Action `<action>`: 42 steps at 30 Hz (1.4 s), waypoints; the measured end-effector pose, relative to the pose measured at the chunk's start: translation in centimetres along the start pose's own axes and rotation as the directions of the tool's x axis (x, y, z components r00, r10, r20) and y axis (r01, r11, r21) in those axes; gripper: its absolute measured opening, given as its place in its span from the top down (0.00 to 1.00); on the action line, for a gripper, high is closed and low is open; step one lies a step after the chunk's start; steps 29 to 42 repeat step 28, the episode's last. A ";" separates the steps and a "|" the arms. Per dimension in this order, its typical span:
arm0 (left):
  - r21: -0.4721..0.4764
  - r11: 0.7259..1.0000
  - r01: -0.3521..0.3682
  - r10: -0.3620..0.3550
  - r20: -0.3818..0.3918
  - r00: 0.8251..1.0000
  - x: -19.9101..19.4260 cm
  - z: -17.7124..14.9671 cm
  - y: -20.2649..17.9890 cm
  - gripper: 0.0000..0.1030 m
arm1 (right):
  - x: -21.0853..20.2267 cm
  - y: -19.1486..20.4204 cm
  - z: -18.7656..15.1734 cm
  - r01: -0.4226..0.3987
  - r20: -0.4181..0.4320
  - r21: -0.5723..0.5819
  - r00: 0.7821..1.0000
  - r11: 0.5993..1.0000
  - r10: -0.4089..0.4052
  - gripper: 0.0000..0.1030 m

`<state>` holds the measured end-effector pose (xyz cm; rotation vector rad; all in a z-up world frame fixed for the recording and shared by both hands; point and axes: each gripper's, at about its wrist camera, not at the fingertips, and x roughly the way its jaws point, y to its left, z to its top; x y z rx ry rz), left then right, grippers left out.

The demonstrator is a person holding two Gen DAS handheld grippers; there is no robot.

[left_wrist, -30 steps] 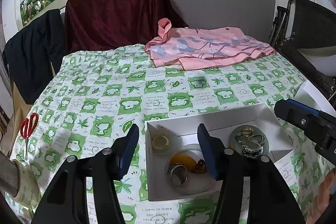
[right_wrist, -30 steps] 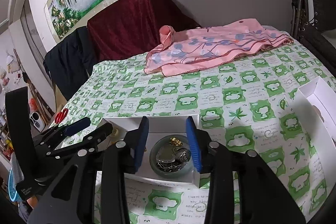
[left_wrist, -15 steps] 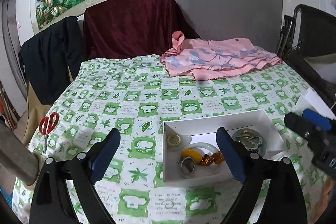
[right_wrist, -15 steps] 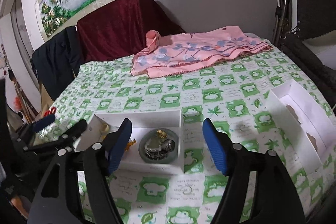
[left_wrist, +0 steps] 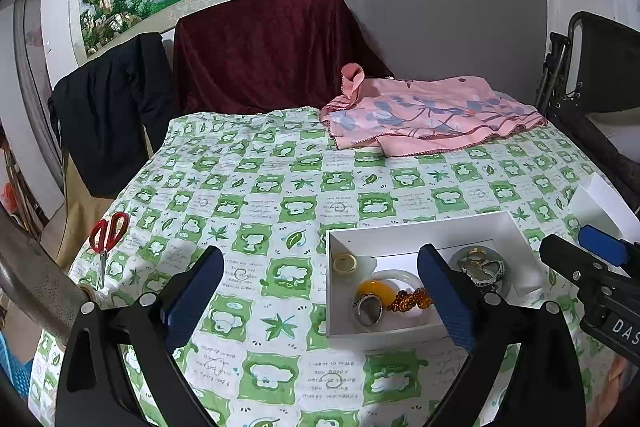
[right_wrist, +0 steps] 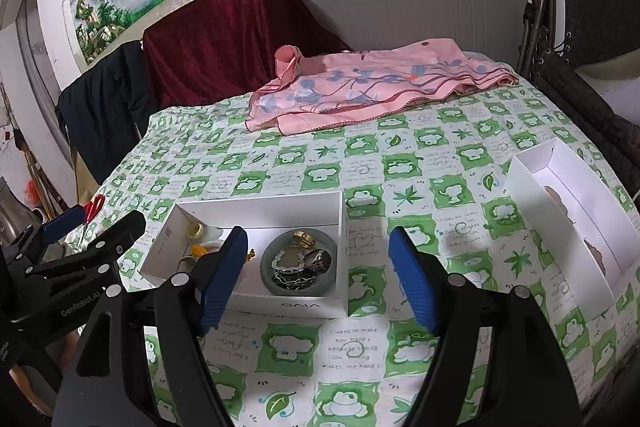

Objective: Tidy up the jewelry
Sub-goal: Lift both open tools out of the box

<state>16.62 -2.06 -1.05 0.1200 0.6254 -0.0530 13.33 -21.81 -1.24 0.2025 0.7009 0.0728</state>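
Your left gripper (left_wrist: 322, 291) fills the lower part of its own view, jaws spread wide and opening, with nothing pressed between the blue pads. Your right gripper (right_wrist: 318, 275) sits low in the centre of its view, jaws apart and opening too, gripping nothing. Each gripper shows in the other's view: the right at the right edge, the left at the lower left.
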 end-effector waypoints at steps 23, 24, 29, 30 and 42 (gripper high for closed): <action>0.002 0.999 0.033 -0.033 0.019 0.999 -0.8 -0.1 -0.1 0.07 | 0.3 0.1 -0.2 -0.001 -0.009 0.001 1.000 1.000 0.001 0.31; 0.001 1.000 0.026 -0.026 0.022 0.999 -0.9 -0.1 -0.1 0.07 | 0.3 0.1 -0.2 -0.001 -0.009 0.001 1.000 1.000 0.001 0.31; -0.007 1.000 0.018 -0.018 0.024 1.000 -0.9 0.0 0.0 0.07 | 0.3 0.1 -0.2 -0.002 -0.008 0.002 1.000 1.000 0.002 0.31; -0.007 1.000 0.018 -0.018 0.024 1.000 -0.9 0.0 0.0 0.07 | 0.3 0.1 -0.2 -0.002 -0.008 0.002 1.000 1.000 0.002 0.31; -0.007 1.000 0.018 -0.018 0.024 1.000 -0.9 0.0 0.0 0.07 | 0.3 0.1 -0.2 -0.002 -0.008 0.002 1.000 1.000 0.002 0.31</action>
